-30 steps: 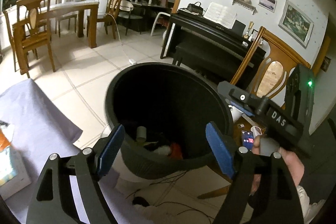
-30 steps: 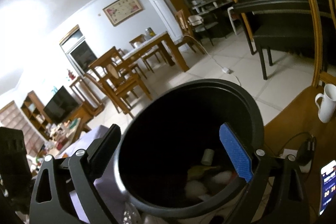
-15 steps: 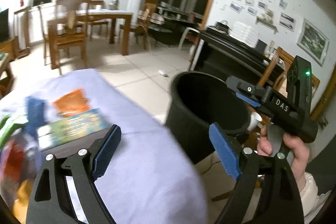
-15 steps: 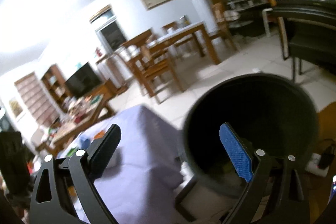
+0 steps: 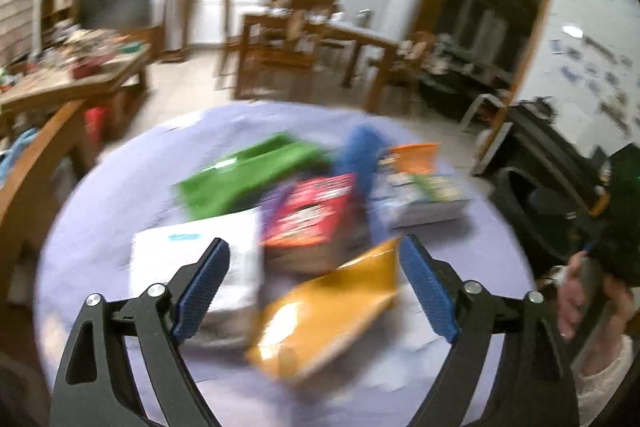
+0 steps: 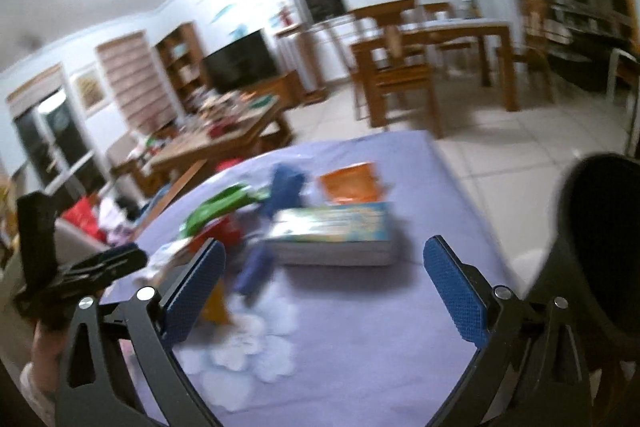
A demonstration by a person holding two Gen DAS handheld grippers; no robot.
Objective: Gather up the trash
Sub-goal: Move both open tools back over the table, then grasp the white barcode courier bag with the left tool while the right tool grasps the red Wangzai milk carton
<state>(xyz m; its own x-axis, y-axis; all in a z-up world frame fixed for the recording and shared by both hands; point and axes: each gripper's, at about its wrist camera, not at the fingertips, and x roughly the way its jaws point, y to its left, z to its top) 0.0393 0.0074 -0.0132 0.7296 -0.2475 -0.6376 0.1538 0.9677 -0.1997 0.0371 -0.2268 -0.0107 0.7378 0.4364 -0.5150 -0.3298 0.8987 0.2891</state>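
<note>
Both views are smeared by motion blur. Nearest the lens, the left tongs [image 5: 314, 291] stand spread and are opening further, with nothing pinched between the blue pads; the right tongs [image 6: 324, 293] are likewise spread and empty.

Under them lies a worktop [image 5: 100, 211] covered in a lilac cloth, which fills the lower half of each frame. In the left wrist view the trash sits heaped at centre: a yellow-orange pouch [image 5: 332, 315] just ahead of the tongs, a white packet [image 5: 224, 259] at its left, a red wrapper [image 5: 312, 215] behind, then a green packet [image 5: 248, 175], a blue item [image 5: 360, 155] and an orange packet [image 5: 416, 157]. A thick book [image 6: 332, 235] lies flat towards the right of the heap. In the right wrist view white crumpled tissues [image 6: 256, 351] rest on the cloth at lower centre.

The black bin [image 6: 600, 247] stands at the right edge of the right wrist view, off the worktop's side.

Farther off, a pale tiled floor [image 6: 500, 155] runs to a cluttered low wooden table [image 6: 224, 139] at left, a dining table with chairs [image 6: 436, 43] at upper right, and a dark television [image 6: 240, 61] against the white wall.
</note>
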